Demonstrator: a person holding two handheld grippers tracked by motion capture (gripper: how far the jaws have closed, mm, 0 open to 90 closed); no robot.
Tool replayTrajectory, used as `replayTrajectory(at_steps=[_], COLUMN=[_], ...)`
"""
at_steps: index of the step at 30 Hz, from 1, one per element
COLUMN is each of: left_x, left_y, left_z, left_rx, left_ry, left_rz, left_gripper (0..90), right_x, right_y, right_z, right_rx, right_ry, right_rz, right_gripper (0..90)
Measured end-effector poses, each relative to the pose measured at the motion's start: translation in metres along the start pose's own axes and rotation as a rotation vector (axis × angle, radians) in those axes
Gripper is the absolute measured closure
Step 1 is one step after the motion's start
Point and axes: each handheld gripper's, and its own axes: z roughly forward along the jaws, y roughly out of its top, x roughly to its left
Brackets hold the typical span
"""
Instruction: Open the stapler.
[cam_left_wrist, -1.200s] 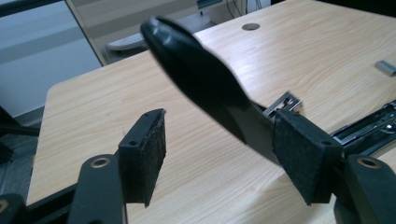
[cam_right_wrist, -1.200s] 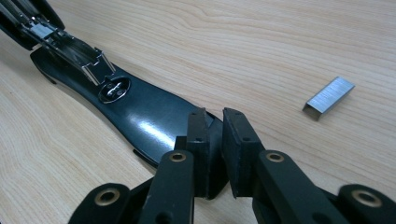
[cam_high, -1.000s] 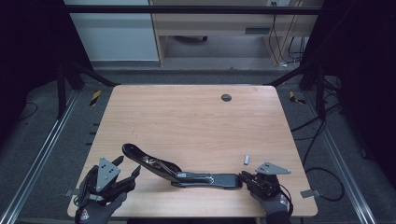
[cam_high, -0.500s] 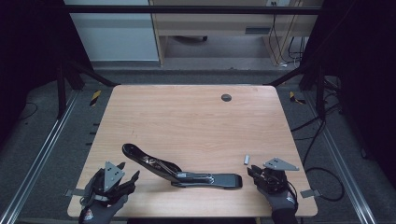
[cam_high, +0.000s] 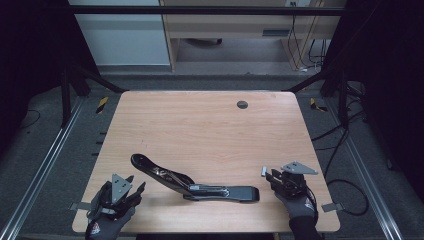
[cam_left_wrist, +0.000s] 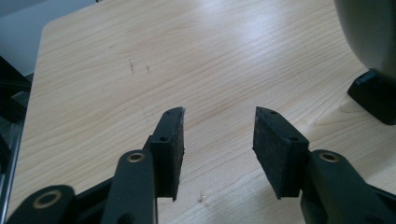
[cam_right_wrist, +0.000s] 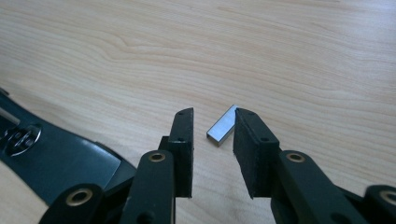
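Note:
A black stapler (cam_high: 196, 186) lies opened out near the table's front edge, its top arm angled up to the left. It also appears as the stapler (cam_right_wrist: 51, 158) and the stapler (cam_left_wrist: 373, 93). A short silver strip of staples (cam_high: 263, 171) lies just right of the stapler. My right gripper (cam_high: 268, 176) is open; its jaws have just been opening, and the strip of staples (cam_right_wrist: 222, 126) lies loose on the wood between the tips of the right gripper (cam_right_wrist: 215, 115). My left gripper (cam_high: 136, 183) sits left of the stapler. The left gripper (cam_left_wrist: 218, 126) is open, its jaws have just been closing, and only bare wood shows between them.
The wooden table (cam_high: 200, 125) has a round dark cable hole (cam_high: 242, 104) at the back. Metal rails run along both sides. Dark frame legs stand at the far corners, with cabinets behind.
The left gripper has sunk towards the table and its jaws have narrowed. The right gripper has drawn a little to the right, away from the stapler, with its jaws wider. The stapler has not moved.

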Motion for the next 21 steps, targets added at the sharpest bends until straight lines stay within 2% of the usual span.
replayTrajectory(at_steps=[3,9,12,14,15,18,21], left_x=[0.002,0.007,0.009,0.011,0.012,0.013,0.015], left_y=[-0.001,-0.002,-0.002,-0.003,-0.003,-0.003,-0.003], left_z=[0.002,0.004,0.005,0.007,0.008,0.011,0.011], left_rx=[-0.004,0.01,0.027,0.044,0.052,0.073,0.083], left_ry=[-0.011,-0.005,0.0,-0.002,-0.007,-0.01,0.008], left_rz=[-0.011,-0.049,-0.051,-0.058,-0.057,-0.066,-0.075], left_gripper=[54.3,54.4,52.8,50.7,49.0,43.8,41.5], right_x=[0.0,-0.001,0.0,0.001,-0.001,-0.002,-0.004], right_y=[0.004,0.012,0.014,0.016,0.016,0.018,0.018], right_z=[0.006,0.016,0.023,0.027,0.029,0.033,0.036], right_rx=[0.004,0.014,0.03,0.04,0.039,0.049,0.053], right_ry=[-0.024,-0.027,-0.052,-0.067,-0.076,-0.092,-0.106], right_rz=[-0.004,0.008,-0.014,0.003,-0.016,0.01,0.015], right_gripper=[67.7,66.9,65.4,65.0,64.9,62.5,62.1])
